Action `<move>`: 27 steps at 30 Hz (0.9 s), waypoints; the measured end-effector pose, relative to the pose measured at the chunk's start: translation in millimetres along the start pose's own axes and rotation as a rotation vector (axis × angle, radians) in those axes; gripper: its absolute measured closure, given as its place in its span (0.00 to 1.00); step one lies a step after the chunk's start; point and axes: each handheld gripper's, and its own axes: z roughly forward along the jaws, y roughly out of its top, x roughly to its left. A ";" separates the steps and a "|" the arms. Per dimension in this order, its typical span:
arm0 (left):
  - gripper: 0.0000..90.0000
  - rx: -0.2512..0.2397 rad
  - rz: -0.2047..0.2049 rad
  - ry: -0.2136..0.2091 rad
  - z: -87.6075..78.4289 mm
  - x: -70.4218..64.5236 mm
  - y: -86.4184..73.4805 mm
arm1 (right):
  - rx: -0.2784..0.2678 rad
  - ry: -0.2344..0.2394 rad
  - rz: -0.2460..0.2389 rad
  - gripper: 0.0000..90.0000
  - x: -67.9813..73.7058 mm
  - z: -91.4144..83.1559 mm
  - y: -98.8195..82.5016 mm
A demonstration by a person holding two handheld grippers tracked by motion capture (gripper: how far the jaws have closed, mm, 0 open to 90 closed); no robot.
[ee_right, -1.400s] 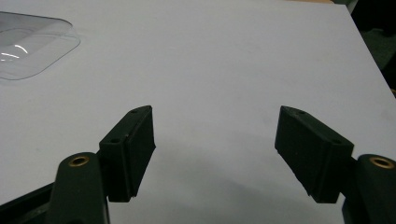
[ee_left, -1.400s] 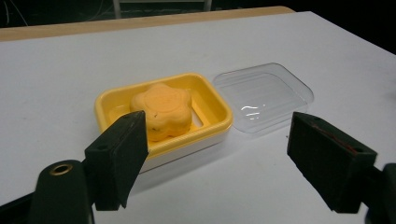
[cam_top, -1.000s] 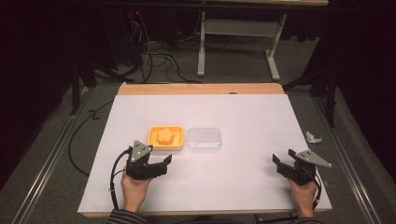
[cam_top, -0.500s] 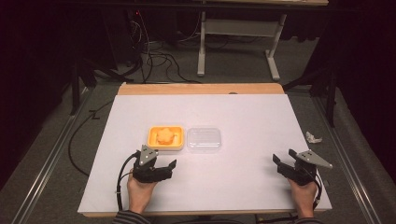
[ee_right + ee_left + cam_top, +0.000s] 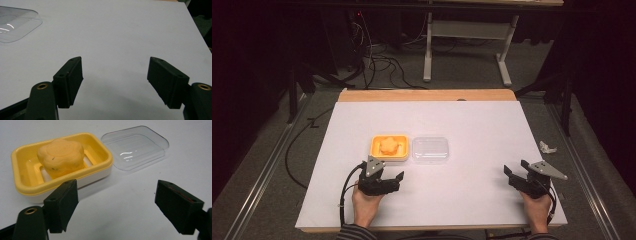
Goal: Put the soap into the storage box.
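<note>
Your left gripper (image 5: 391, 178) is sitting near the front edge of the white table (image 5: 472, 120), left of centre, jaws spread wide and gripping nothing; your left hand (image 5: 364, 205) is holding it from the front edge. In the left gripper view (image 5: 116, 206) it's pointing at the soap dish (image 5: 30, 187), which is lying just past the left jaw, not touching it

The soap dish (image 5: 388, 150) is resting left of the table's centre, just beyond your left gripper. It's yellow on a white base and is carrying an orange flower-shaped soap (image 5: 389, 145), sitting upright inside (image 5: 61, 155)

The clear lid (image 5: 430, 149) is lying just right of the dish, flat on the table, edges touching or nearly so; can't tell which. In the left gripper view (image 5: 136, 146) it's sitting beyond the gap between the jaws; in the right gripper view (image 5: 15, 23) it's showing at the far left

Your right gripper (image 5: 516, 175) is resting near the front right corner, well apart from the dish and lid, jaws also spread wide and empty (image 5: 115, 80), only bare table between them. Your right hand (image 5: 536, 207) is gripping it from the front edge

A crumpled white scrap (image 5: 547, 147) is lying off the right edge, on the floor
</note>
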 end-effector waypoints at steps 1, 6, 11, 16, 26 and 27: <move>0.21 0.010 0.002 -0.006 1.4 -0.3 -0.1 | 0.001 -0.001 0.001 0.32 -0.1 0.1 0.0; 0.21 0.037 0.030 -0.009 9.3 -4.8 -2.3 | 0.010 0.001 -0.003 0.32 0.0 1.0 0.4; 0.21 0.042 0.031 -0.017 15.5 -6.4 -2.8 | 0.007 -0.001 -0.003 0.32 -0.4 1.1 0.4; 0.22 0.046 0.041 -0.022 20.6 -8.1 -3.2 | 0.011 0.001 -0.004 0.32 0.5 1.1 0.4; 0.22 0.059 0.036 -0.018 32.1 -10.2 -6.2 | 0.008 -0.006 -0.010 0.32 0.7 0.9 0.3; 0.22 0.058 0.042 -0.012 33.0 -10.2 -6.5 | 0.008 -0.006 -0.009 0.32 0.7 0.9 0.3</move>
